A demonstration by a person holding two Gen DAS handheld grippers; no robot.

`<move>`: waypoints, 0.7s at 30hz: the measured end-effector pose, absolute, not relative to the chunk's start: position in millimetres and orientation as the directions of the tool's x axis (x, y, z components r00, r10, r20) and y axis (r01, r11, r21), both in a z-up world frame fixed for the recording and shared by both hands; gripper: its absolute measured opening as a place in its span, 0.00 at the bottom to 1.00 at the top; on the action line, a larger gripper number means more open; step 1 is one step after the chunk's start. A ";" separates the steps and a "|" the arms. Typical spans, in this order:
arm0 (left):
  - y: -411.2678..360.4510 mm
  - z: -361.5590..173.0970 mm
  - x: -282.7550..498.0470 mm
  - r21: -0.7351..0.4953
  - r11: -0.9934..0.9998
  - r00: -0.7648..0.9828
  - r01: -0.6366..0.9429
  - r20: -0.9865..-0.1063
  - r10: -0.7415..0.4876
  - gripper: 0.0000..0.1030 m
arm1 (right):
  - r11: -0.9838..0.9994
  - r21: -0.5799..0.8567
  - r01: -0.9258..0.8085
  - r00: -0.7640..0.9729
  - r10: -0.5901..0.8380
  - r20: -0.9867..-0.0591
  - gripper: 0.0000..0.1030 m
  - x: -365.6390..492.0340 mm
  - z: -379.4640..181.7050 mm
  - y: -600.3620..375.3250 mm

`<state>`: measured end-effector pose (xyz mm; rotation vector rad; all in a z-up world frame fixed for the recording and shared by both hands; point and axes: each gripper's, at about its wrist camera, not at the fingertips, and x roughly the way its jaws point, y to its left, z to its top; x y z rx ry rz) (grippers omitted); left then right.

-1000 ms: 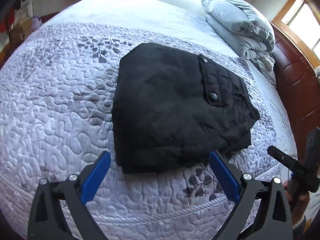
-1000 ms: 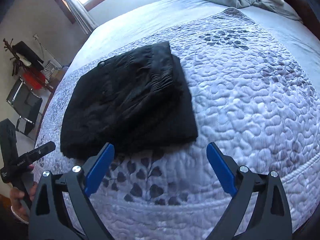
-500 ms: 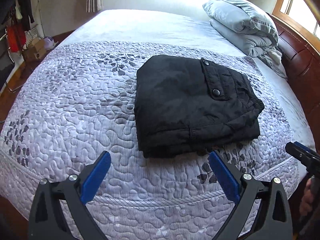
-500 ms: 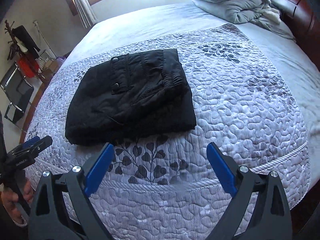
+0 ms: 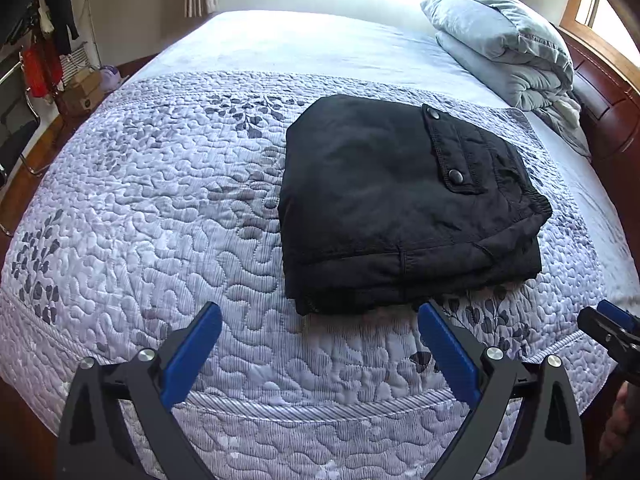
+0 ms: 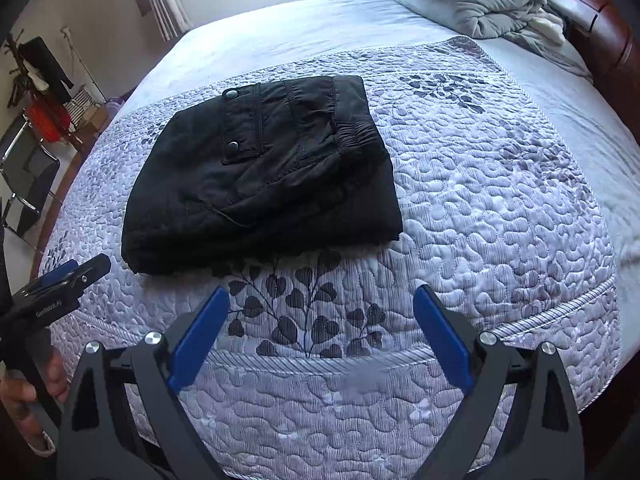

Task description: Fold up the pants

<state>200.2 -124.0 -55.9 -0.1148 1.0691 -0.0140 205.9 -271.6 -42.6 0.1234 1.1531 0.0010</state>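
Left wrist view, left claw (image 5: 320,332) spread wide, empty, right claw (image 6: 322,312) likewise, folded pants (image 5: 404,204) untouched

Bed (image 5: 320,40): pale sheet, wooden headboard side.
Quilt (image 5: 160,220): lilac-grey, leaf-patterned, spread across the near part.
Pants (image 5: 400,208): black, folded (snap pocket upward), on the quilt.
Bedding (image 5: 504,44): grey, perhaps pillow and duvet, piled.

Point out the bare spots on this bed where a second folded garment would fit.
Bare quilt lies left of the folded black pants; in the right wrist view, more lies between the pants and the wooden headboard. The plain sheet beyond is free. The gray bedding pile crowds the headboard corner.
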 end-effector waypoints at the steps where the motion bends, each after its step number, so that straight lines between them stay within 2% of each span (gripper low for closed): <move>1: -124.8 -55.6 200.4 -0.104 0.994 0.482 -0.039 -0.873 -0.072 0.96 | 0.993 0.098 0.063 0.408 0.064 -0.911 0.91 206.3 -42.4 -271.7; 21: -133.3 -45.5 200.7 -0.108 0.994 0.506 0.003 -0.857 -0.094 0.96 | 0.997 0.073 0.031 0.403 0.055 -0.914 0.91 213.2 -49.4 -265.5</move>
